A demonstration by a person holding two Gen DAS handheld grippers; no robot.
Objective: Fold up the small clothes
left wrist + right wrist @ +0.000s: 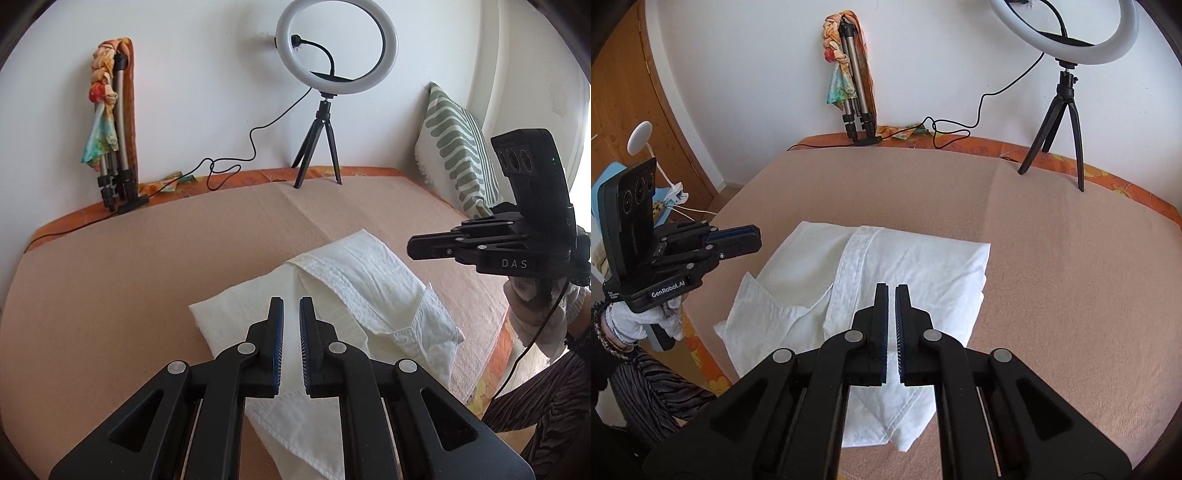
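Peach bedcover [147, 258] carries the white garment [332, 295], already folded into a bundle. Left hand-held gripper [291, 314] and right hand-held gripper [891, 299] hover above it nearly closed, empty. Next probably a final fold or tidying.

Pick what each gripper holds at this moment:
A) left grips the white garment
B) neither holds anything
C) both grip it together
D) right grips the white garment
B: both the left gripper and the right gripper hang above the white garment with nothing between their nearly closed fingers.
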